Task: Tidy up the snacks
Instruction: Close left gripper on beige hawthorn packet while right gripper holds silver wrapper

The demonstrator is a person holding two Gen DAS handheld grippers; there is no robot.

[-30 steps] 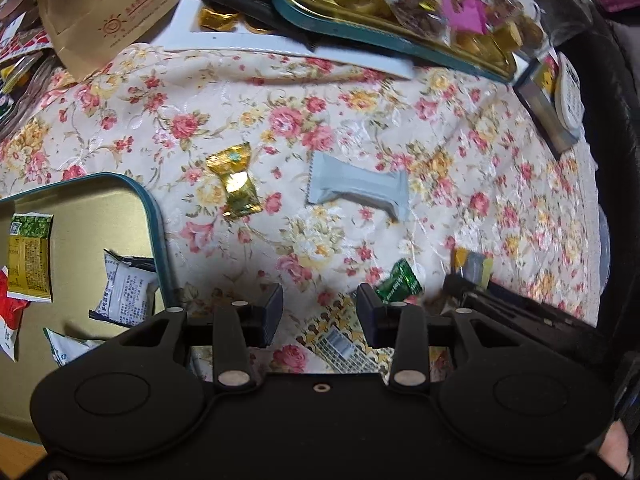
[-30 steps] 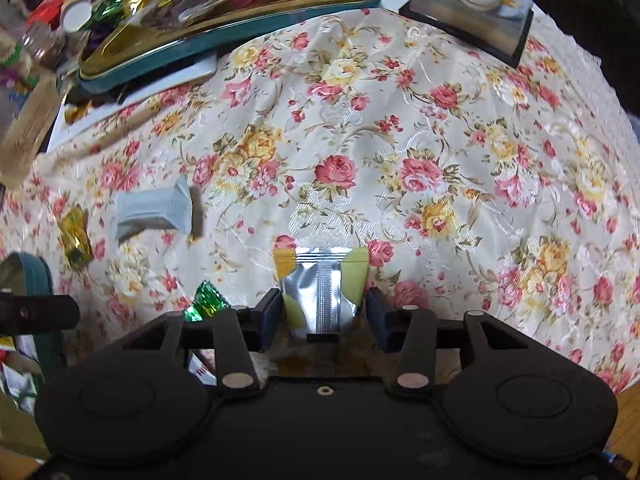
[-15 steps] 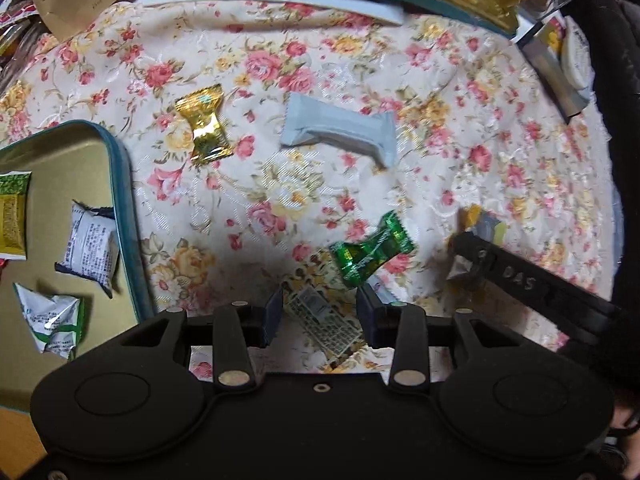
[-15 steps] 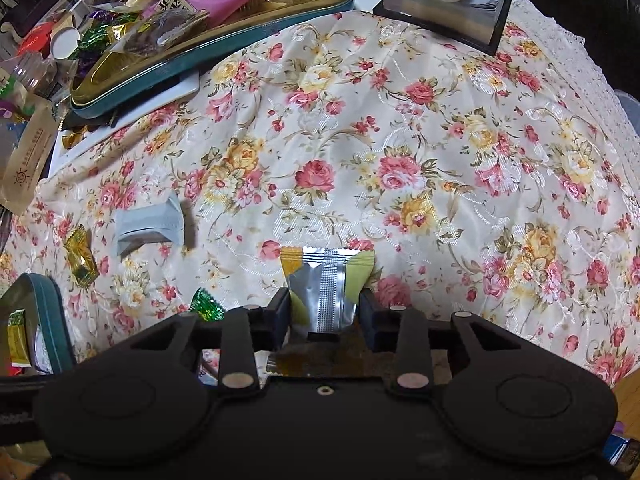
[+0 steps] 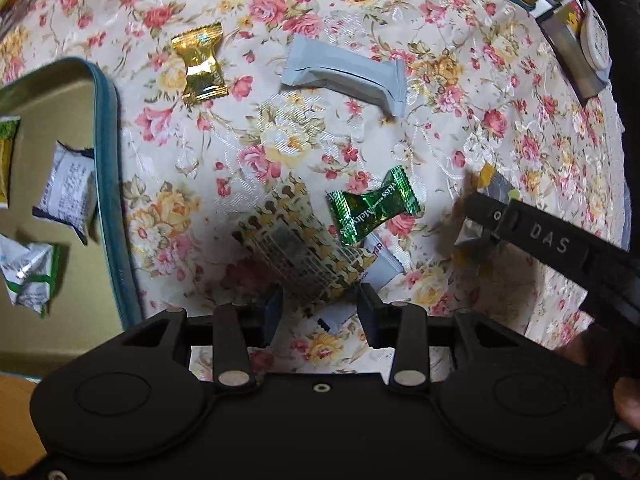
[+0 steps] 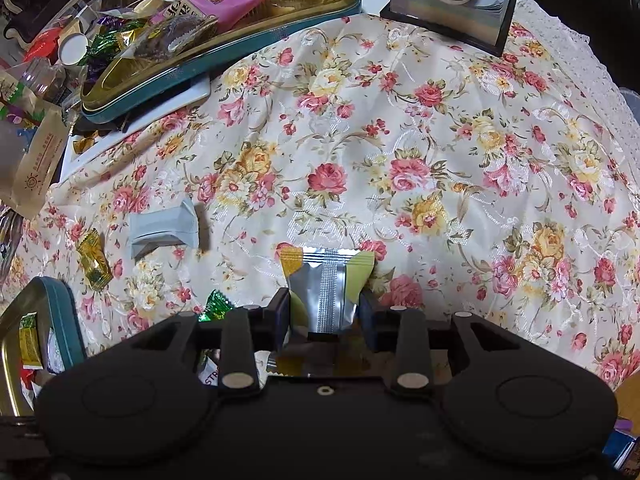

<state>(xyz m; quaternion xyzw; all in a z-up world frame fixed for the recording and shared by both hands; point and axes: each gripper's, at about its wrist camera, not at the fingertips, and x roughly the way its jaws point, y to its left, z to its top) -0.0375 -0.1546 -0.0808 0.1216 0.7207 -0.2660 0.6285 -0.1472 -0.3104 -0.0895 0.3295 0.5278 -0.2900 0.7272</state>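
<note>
My left gripper (image 5: 321, 312) points down at the floral cloth, open, with a gold-patterned packet (image 5: 296, 252) lying just ahead of its fingertips, untouched. A green candy (image 5: 372, 210) and a white packet (image 5: 380, 266) lie right beside it. Farther off rest a gold candy (image 5: 200, 66) and a grey packet (image 5: 344, 76). The teal tin (image 5: 108, 160) at the left holds several snacks. My right gripper (image 6: 324, 316) is shut on a silver packet with yellow corners (image 6: 324, 280), its pads pressing both sides.
A second teal tin (image 6: 224, 80) piled with snacks stands at the back left. A book stack with a remote (image 6: 452, 8) sits at the back right, and a brown paper bag (image 6: 36, 168) at the far left. A hand (image 5: 628, 400) shows at the right edge.
My left gripper has sunk toward the cloth, bringing the patterned packet just ahead of its fingertips. My right gripper's fingers have drawn in slightly on the silver packet and stayed in place.
</note>
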